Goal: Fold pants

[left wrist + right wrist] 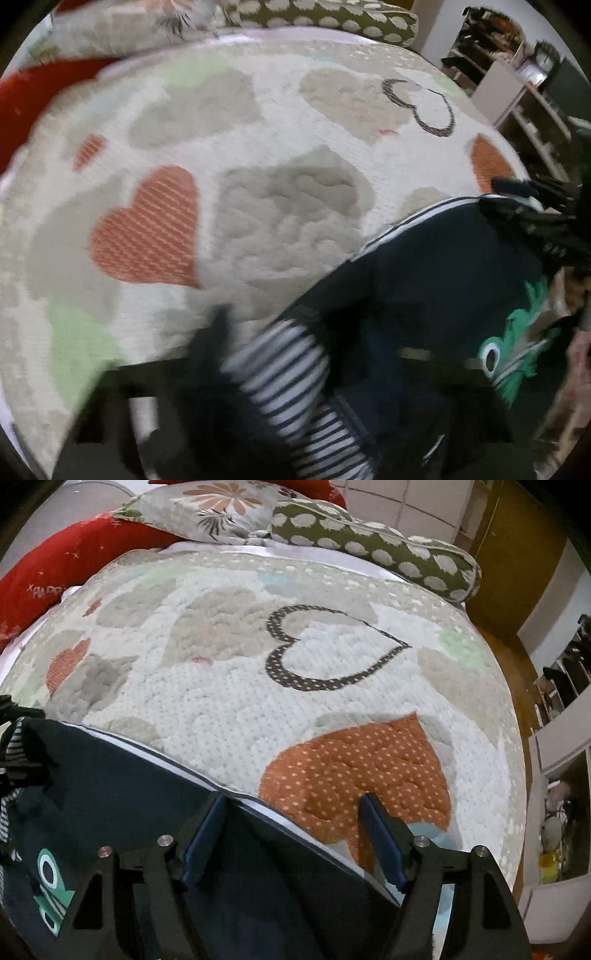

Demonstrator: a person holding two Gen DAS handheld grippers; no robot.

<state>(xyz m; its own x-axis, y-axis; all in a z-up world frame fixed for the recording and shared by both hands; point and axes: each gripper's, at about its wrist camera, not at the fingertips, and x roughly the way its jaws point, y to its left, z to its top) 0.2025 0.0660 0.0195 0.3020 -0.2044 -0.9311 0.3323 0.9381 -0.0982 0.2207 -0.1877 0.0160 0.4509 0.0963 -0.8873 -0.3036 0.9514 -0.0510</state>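
Quilted and nubbly, the bedspread (229, 716) covers the whole bed, its white stitched ground set with heart shapes: an orange heart with pale dots (354, 771), grey puffed hearts, pale green ones, and a heart outline (321, 653) in dark dotted fabric. Along the far edge lie a red cushion (55, 572), a floral pillow (207, 513) and an olive bolster (376, 546) printed with pale blotches; open shelves (561, 709) stand off the bed's right side. On the near part of the quilt lie the pants (140, 775), dark navy and smooth, edged with a white side stripe, with navy-and-white striped ribbed cuffs (280, 369) and a green cartoon patch (517, 343) with a round white eye. The right gripper (291, 808) has black angular finger frames with blue pads (205, 834); its jaws stand wide apart, the left finger over the navy cloth at the striped edge and the right finger over the orange heart, with nothing pinched between them. In the left wrist view, heavily blurred, the left gripper (218, 332) shows only as a dark finger beside the striped cuffs, and whether it is spread or pinching the cloth cannot be told.
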